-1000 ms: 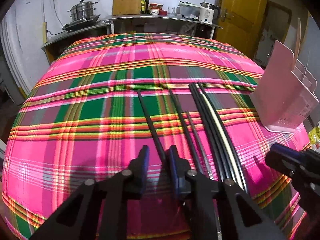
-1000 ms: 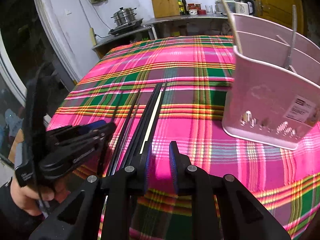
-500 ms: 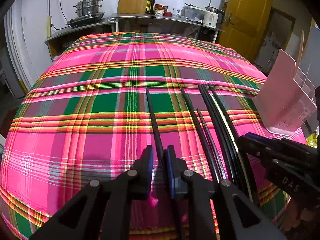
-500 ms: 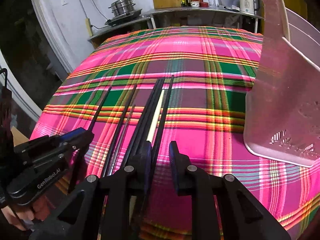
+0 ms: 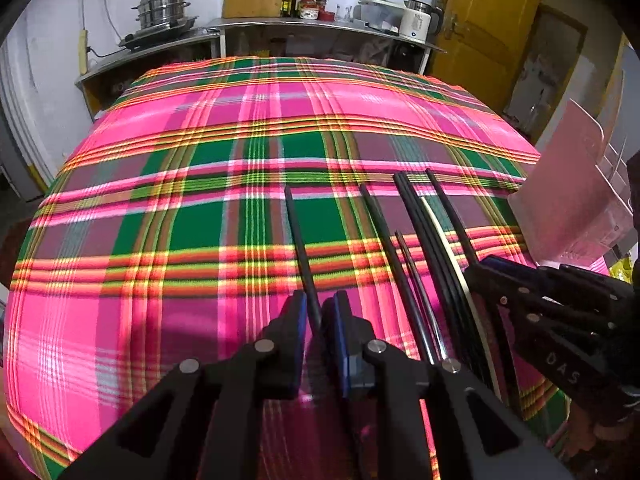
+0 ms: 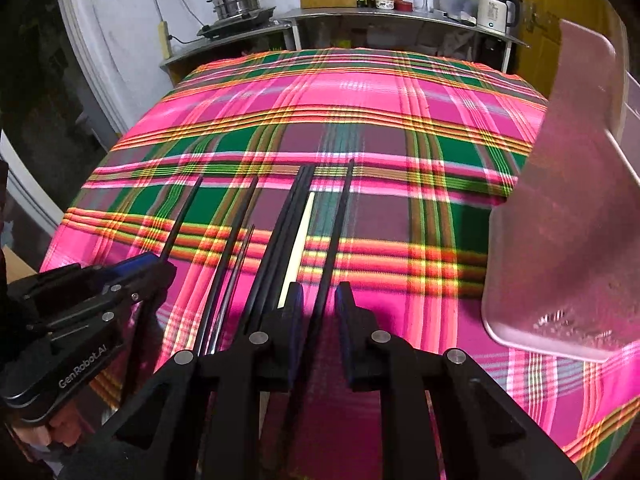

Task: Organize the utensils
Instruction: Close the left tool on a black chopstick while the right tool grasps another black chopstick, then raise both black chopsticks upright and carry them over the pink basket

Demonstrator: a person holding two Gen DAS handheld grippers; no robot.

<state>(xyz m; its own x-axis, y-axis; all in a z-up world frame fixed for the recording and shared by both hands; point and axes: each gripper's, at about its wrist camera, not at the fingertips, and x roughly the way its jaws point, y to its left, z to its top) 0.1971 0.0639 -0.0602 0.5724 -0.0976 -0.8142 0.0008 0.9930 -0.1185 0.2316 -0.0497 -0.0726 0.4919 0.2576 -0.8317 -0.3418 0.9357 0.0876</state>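
Note:
Several chopsticks lie side by side on the pink plaid tablecloth (image 5: 160, 340). My left gripper (image 5: 320, 312) straddles the leftmost black chopstick (image 5: 298, 236) with its jaws narrowly apart around it. My right gripper (image 6: 318, 300) is open around the rightmost black chopstick (image 6: 338, 216), which lies between its fingers. Between them lie a bundle of black chopsticks (image 5: 420, 224), one cream chopstick (image 6: 300, 236) and a thin metal pair (image 5: 412, 264). The pink utensil holder (image 6: 568, 220) stands to the right; it also shows in the left wrist view (image 5: 568, 204).
A steel counter (image 5: 320, 28) at the back carries pots, bottles, a kettle and a wooden board. A yellow door (image 5: 480, 20) is at the back right. The table's front edge is just below both grippers.
Both grippers have moved forward and lower over the chopsticks. The right gripper has shifted so the rightmost black chopstick lies between its fingers. The left jaws have narrowed around the leftmost chopstick.

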